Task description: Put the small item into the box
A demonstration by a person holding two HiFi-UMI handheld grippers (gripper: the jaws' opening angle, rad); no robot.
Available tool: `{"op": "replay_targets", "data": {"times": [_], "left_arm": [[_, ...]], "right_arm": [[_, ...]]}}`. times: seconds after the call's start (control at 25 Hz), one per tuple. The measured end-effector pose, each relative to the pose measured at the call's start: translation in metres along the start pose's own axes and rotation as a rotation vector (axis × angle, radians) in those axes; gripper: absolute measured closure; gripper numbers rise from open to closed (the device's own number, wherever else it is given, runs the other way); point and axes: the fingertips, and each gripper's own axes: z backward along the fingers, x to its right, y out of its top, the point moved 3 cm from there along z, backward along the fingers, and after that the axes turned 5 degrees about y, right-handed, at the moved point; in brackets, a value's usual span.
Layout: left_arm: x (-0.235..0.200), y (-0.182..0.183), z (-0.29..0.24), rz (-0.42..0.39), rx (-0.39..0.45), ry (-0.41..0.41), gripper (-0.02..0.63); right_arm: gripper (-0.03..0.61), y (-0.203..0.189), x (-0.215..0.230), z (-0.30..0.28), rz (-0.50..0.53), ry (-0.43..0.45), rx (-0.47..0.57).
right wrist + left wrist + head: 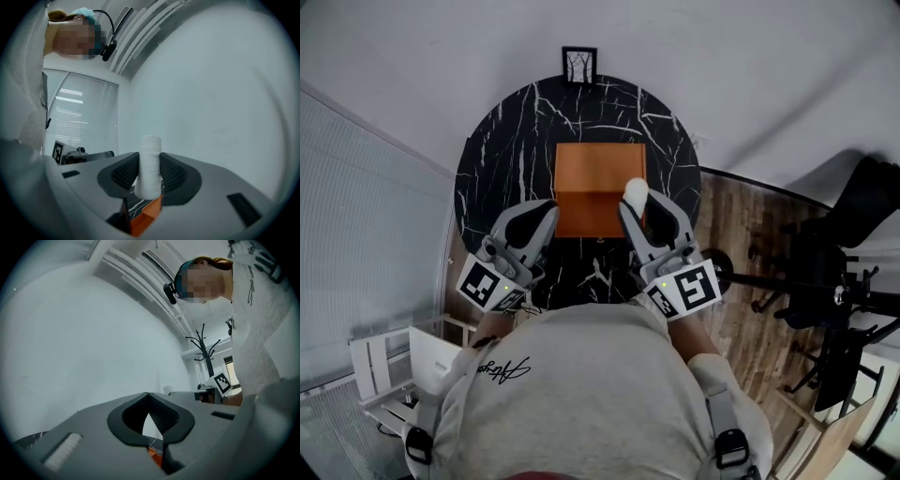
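Step in hand: carry to the box. My right gripper (636, 202) is clamped on the small item (636, 191), a white roll standing upright between the pads, hanging at the near right edge of the orange box (600, 169) on the black marble table (502, 159). My left gripper (148, 397) has its jaw tips together, nothing in them. Next, I think: nudge the roll further over the box, lower it, open the jaws. Count: one roll, one box, one table, two grippers, one small picture frame (579, 64).
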Motion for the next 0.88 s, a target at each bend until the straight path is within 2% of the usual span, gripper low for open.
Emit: {"op": "replay_targets", "data": {"times": [0.28, 0.56, 0.68, 0.88], "left_arm": [[0.003, 0.003, -0.002, -0.013, 0.006, 0.053, 0.612], [0.005, 0.001, -0.004, -0.019, 0.0, 0.07, 0.612], [0.002, 0.001, -0.003, -0.021, -0.002, 0.081, 0.612], [0.001, 0.001, -0.002, -0.029, -0.005, 0.098, 0.612]], "right_arm": [[0.442, 0.008, 0.014, 0.0, 0.023, 0.041, -0.006], [0.442, 0.005, 0.021, -0.005, 0.074, 0.074, -0.047], [0.442, -0.002, 0.021, -0.013, 0.132, 0.112, -0.098], [0.442, -0.031, 0.018, -0.025, 0.204, 0.195, -0.26]]}}
